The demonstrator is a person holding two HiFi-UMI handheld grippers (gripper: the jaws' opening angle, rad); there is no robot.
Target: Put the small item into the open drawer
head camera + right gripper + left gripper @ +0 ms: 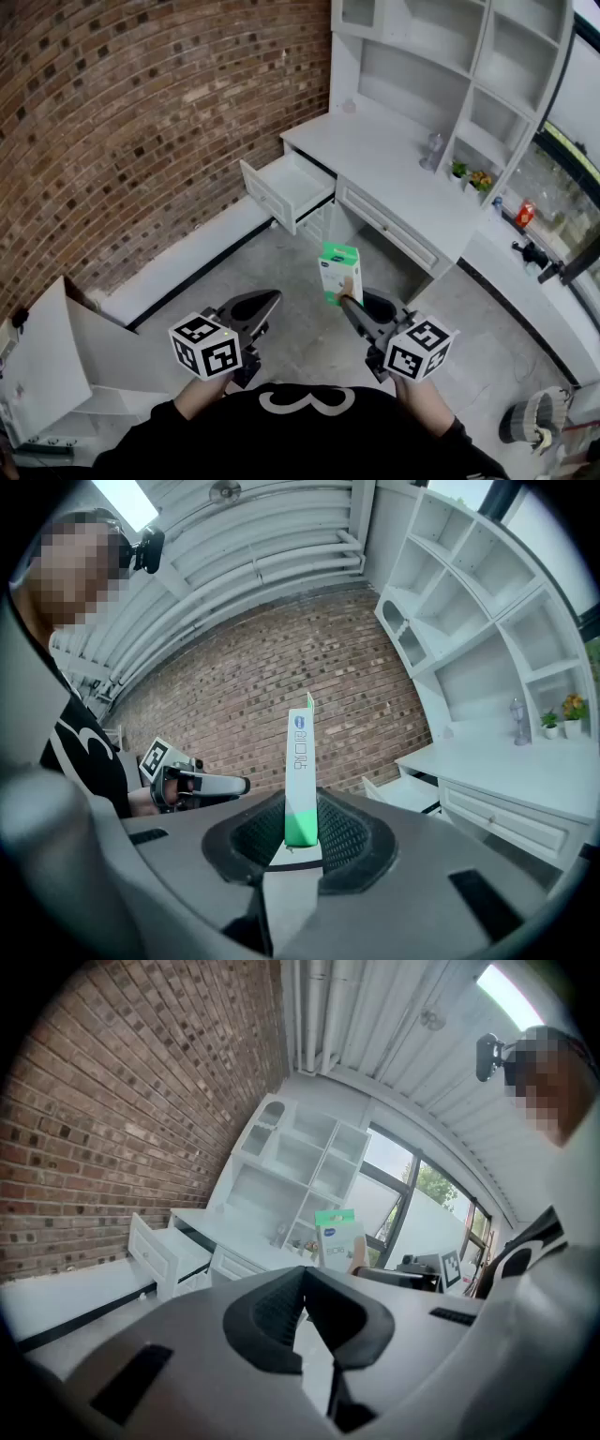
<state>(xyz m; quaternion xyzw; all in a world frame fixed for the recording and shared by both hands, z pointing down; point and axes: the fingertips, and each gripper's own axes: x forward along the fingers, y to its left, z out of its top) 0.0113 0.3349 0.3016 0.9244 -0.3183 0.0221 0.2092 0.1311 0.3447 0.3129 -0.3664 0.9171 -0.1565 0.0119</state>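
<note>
The jaws of the right gripper (302, 834) are drawn in to a narrow gap. They clamp the lower end of a slim green-and-white cardboard carton (299, 761), pads on its two broad faces, so it stands upright out of the grip. The left gripper (302, 1283) has its jaws brought together at the tips with nothing between them. The carton hangs in the air over the grey concrete floor (272, 258). It is well apart from the open white wooden drawer (292, 187) pulled out of the white desk (394, 169) by the red brick wall (141, 112). The carton is probably light and hollow. Its thin card walls would dent under a hard squeeze, and the glossy print may slip. A hold low across the broad faces looks sound, though the long free end could pivot.
</note>
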